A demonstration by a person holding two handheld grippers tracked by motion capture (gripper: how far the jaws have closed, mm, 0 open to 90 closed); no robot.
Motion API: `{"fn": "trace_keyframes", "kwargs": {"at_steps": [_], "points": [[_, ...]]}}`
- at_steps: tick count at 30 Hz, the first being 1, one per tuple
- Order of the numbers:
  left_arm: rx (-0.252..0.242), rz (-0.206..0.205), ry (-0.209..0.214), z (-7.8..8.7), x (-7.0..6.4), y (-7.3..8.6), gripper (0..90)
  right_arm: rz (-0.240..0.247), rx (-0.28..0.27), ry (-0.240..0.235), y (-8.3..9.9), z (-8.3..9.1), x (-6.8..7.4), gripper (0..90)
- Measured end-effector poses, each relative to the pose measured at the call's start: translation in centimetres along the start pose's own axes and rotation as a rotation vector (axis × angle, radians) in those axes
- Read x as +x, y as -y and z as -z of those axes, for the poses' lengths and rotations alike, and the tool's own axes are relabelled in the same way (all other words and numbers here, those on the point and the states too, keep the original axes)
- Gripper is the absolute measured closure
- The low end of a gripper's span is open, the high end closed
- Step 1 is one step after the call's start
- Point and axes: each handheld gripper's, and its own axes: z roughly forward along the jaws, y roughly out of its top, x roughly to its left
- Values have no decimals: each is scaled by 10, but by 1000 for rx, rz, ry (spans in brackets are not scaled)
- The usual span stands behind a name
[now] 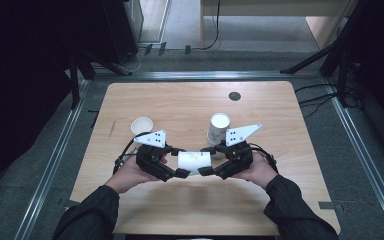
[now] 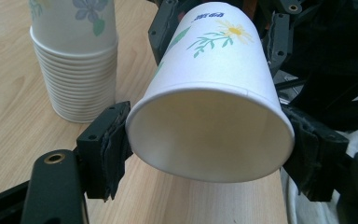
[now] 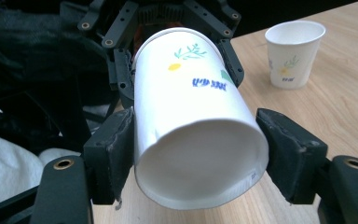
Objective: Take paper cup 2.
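I hold the paper cup [image 1: 194, 162] sideways above the desk [image 1: 290, 150], its long axis running nine to three o'clock, mouth toward nine. My left hand-held gripper [image 1: 179, 161] clamps its rim; my right hand-held gripper [image 1: 208, 159] clamps its base, forearms angled inward.

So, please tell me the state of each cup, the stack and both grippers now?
Held paper cup: on its side, above the table, gripped at both ends.
Single paper cup: upright, empty, standing alone.
Stack of paper cups: upright, nested.
Left gripper: shut on the rim end.
Right gripper: shut on the base end.
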Motion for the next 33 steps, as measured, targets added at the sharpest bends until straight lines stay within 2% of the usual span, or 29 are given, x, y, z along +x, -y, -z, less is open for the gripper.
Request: {"fn": "trace_keyframes", "kwargs": {"at_steps": [7, 16, 19, 25, 29, 33], "points": [[19, -5, -4, -2, 0, 0, 242, 17, 31, 5, 1, -2, 2, 340], [-12, 16, 1, 0, 2, 0, 202, 22, -12, 8, -2, 0, 3, 347], [-37, 22, 4, 2, 1, -1, 183, 22, -24, 10, -2, 1, 3, 348], [-59, 29, -4, 3, 2, 0, 182, 20, -41, 13, -2, 2, 3, 352], [-83, 51, 7, 4, 4, 1, 182, 14, -61, 9, -2, 3, 2, 352], [-91, 54, 11, 4, 4, 2, 182, 11, -84, 6, -2, 3, 2, 352]]}}
